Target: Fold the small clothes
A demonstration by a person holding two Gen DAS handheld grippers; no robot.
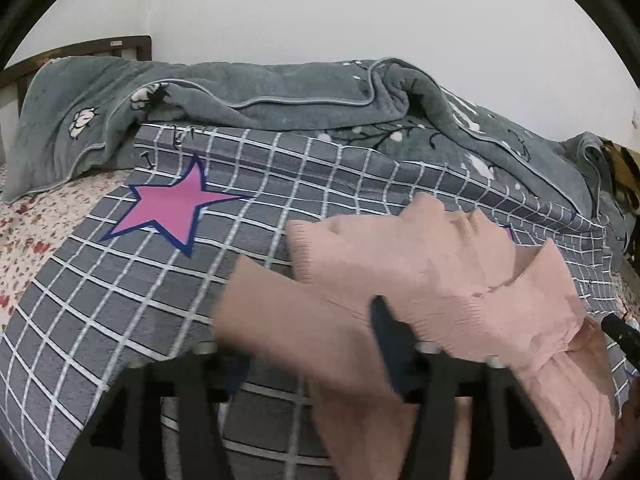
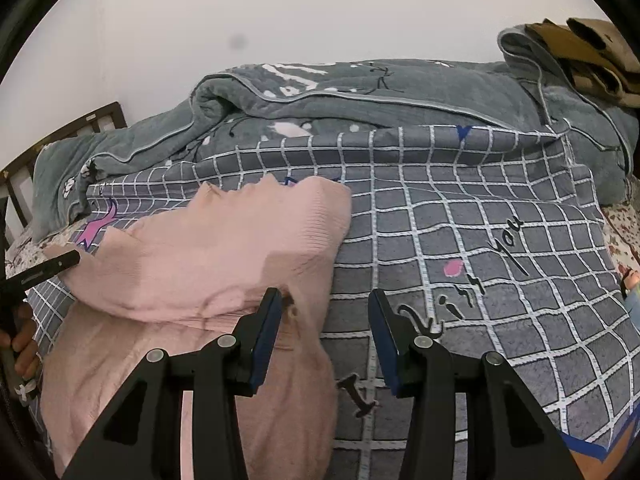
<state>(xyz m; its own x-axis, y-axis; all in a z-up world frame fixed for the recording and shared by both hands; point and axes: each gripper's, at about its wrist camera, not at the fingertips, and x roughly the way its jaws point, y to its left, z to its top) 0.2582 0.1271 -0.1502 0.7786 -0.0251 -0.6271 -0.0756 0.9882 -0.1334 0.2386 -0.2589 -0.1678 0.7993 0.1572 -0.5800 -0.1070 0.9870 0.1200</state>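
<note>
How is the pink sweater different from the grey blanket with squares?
The pink sweater is plain, while the checked blanket has white grid lines, a pink star and writing. The sweater is smaller and lies on top of the blanket, which is spread out under it. The sweater is partly folded over. Both are soft cloth.

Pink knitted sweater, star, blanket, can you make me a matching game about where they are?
Things:
1. pink knitted sweater
2. pink star with blue edge
3. rumpled grey-green fleece blanket
4. brown cloth

Places:
A. heaped along the wall
B. printed on the grey checked cover
C. on top of the blanket's right end
D. spread on the grey checked cover

Pairs: 1-D, 2-B, 3-A, 4-C
</note>
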